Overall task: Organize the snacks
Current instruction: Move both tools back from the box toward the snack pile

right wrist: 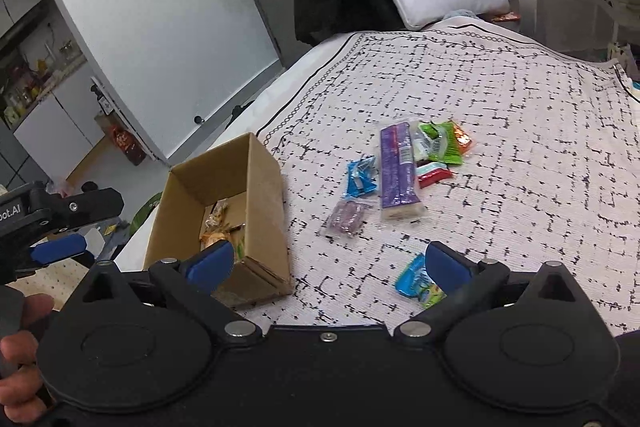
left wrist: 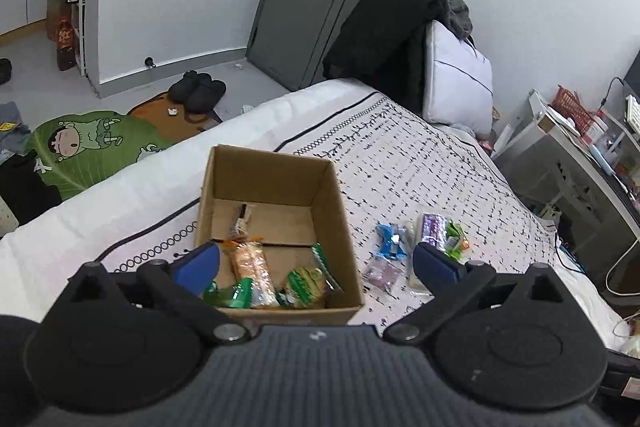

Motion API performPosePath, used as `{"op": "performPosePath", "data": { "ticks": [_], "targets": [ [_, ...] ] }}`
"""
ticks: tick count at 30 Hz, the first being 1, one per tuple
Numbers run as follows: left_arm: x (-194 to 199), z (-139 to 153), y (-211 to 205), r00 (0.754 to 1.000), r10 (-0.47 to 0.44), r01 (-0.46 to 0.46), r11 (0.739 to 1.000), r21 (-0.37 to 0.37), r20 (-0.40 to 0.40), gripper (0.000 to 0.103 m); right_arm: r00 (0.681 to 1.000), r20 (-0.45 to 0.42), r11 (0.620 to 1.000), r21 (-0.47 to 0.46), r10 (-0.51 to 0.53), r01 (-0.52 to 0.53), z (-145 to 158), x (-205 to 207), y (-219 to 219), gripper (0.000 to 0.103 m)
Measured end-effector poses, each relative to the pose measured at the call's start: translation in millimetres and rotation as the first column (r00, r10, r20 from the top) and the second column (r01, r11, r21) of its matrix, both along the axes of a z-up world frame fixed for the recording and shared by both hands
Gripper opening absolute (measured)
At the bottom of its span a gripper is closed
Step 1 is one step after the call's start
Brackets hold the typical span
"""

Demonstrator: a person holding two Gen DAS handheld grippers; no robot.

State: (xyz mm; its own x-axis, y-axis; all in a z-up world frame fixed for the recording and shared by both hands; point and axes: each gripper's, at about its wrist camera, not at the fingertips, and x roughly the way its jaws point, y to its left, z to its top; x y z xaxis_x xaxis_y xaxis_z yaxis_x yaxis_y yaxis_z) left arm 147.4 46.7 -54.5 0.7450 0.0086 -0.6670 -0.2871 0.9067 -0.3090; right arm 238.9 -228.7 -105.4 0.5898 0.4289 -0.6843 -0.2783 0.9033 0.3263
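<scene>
An open brown cardboard box (left wrist: 276,227) is seen on the patterned bedspread (right wrist: 500,107), with wrapped snacks (left wrist: 256,267) inside; more packets (right wrist: 396,167) – purple, blue, green – are scattered beside it; the left gripper (left wrist: 316,263) and right gripper (right wrist: 328,263) are spread wide, nothing pinched – box near the left, a blue packet (right wrist: 416,281) at the right's jaw.

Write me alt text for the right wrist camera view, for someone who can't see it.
An open, empty right gripper hovers over a white bedspread with black dashes, where loose snack packets lie around a long purple wrapped bar. An open brown cardboard box holding a few snacks sits to the left, near the bed's edge.
</scene>
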Motion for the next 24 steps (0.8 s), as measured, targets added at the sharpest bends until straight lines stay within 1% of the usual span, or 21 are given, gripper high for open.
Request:
{"op": "performPosePath", "data": {
  "ticks": [4, 13, 16, 18, 20, 24],
  "targets": [
    [-1, 3, -12, 1.000, -0.016, 0.016, 1.000, 0.012, 0.005, 0.102, 1.000, 0.002, 1.000, -0.004, -0.027, 0.027, -4, -1, -14, 0.103],
    [1, -2, -33, 0.999, -0.037, 0.037, 0.999, -0.004, -0.009, 0.102, 0.998, -0.015, 0.998, 0.022, -0.065, 0.065, -16, 1, -46, 0.103],
    [3, -6, -43, 0.999, -0.051, 0.051, 0.999, 0.000, -0.019, 0.102, 0.997, -0.031, 0.996, 0.047, -0.073, 0.074, -19, 2, -56, 0.103],
    [4, -8, -48, 0.998, -0.056, 0.056, 0.998, 0.000, -0.024, 0.102, 0.996, -0.023, 0.994, 0.056, -0.087, 0.088, -19, 1, -63, 0.103],
    [6, -11, -54, 0.998, -0.066, 0.065, 0.998, -0.008, -0.025, 0.102, 0.993, -0.026, 0.991, 0.070, -0.114, 0.115, -20, 3, -71, 0.103],
    [11, -18, -67, 0.996, -0.085, 0.084, 0.996, -0.031, -0.027, 0.102, 0.991, -0.049, 0.986, 0.106, -0.128, 0.132, -25, 8, -82, 0.103]
  ]
}}
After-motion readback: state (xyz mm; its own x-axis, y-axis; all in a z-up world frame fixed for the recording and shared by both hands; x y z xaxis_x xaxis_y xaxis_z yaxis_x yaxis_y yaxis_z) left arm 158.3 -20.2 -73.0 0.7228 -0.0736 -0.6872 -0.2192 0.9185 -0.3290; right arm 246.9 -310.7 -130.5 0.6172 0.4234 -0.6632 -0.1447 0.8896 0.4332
